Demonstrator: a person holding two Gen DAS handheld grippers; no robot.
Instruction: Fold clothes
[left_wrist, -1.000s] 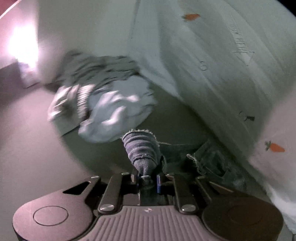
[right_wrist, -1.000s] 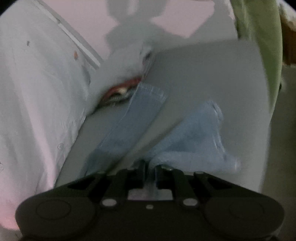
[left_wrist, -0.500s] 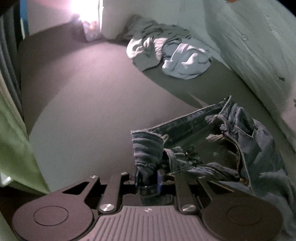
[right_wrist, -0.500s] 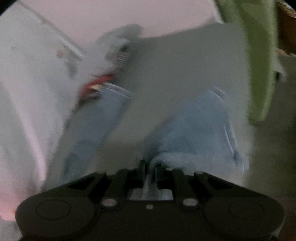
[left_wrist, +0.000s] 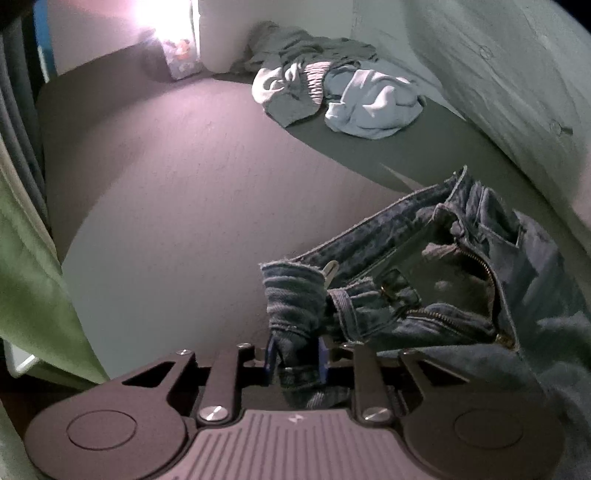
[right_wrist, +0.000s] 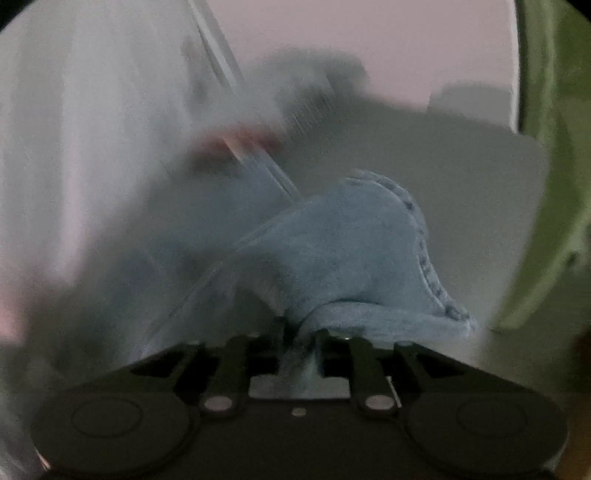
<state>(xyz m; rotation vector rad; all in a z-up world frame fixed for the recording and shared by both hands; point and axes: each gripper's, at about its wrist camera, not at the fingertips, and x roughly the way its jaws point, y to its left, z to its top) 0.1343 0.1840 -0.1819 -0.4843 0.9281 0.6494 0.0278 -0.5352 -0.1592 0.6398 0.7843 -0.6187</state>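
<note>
Dark blue jeans (left_wrist: 443, 280) lie crumpled on the grey surface (left_wrist: 166, 184), fly unzipped, at the lower right of the left wrist view. My left gripper (left_wrist: 296, 354) has a thick fold of their denim (left_wrist: 291, 295) between its blue pads (left_wrist: 270, 354). Its jaws are opening while the cloth still fills the gap. The right wrist view is blurred. There, a pale blue bunched part of the jeans (right_wrist: 351, 251) rises from my right gripper (right_wrist: 301, 343). That gripper's jaws are opening too, with denim still pinched between them.
A heap of grey and light blue clothes (left_wrist: 332, 92) lies at the far end of the surface. A person's pale buttoned shirt (left_wrist: 498, 74) fills the right side, and shows again as the shirt (right_wrist: 92, 147). Green cloth (left_wrist: 29, 277) hangs past the surface's edge.
The left gripper swung away from the clothes heap and sank, laying the jeans on the surface; its pads stand slightly wider. The right gripper sank and rolled, and the denim bunched up before it.
</note>
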